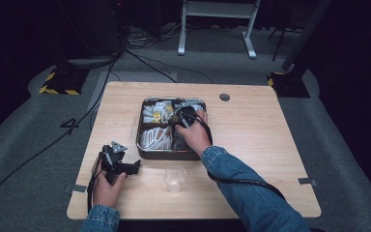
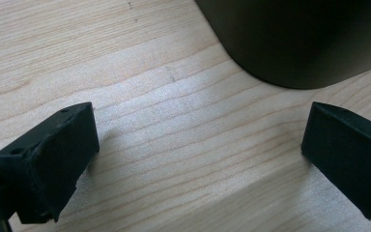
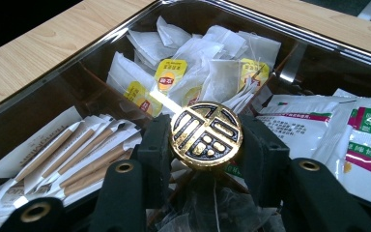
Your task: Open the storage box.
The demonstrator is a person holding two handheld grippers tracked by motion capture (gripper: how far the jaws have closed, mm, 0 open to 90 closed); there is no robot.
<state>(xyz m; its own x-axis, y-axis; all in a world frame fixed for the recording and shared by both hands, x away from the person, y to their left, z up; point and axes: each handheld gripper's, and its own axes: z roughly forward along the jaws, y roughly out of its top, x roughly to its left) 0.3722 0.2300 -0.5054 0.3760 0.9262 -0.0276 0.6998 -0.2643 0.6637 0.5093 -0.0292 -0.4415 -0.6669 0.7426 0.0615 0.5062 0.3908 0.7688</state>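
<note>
A dark metal tray [image 1: 166,155] with four compartments stands in the middle of the wooden table. A round gold-and-black knob [image 3: 206,133] sits at its centre, where the dividers meet. My right gripper [image 3: 205,147] reaches down into the tray [image 3: 101,43], and its two black jaws press against the knob's sides. From above, the right gripper [image 1: 186,118] is largely covered by the hand. My left gripper [image 1: 130,164] rests on the table left of the tray. Its jaws stand wide apart over bare wood, so the left gripper [image 2: 200,140] holds nothing, with the tray wall [image 2: 294,38] just ahead.
Tea bags with yellow tags [image 3: 203,63] fill the far-left compartment, brown paper sticks [image 3: 77,154] the near-left one, and white sachets [image 3: 319,125] the right side. A clear plastic cup [image 1: 175,178] stands upright near the table's front edge. A cable hole [image 1: 224,96] lies behind the tray.
</note>
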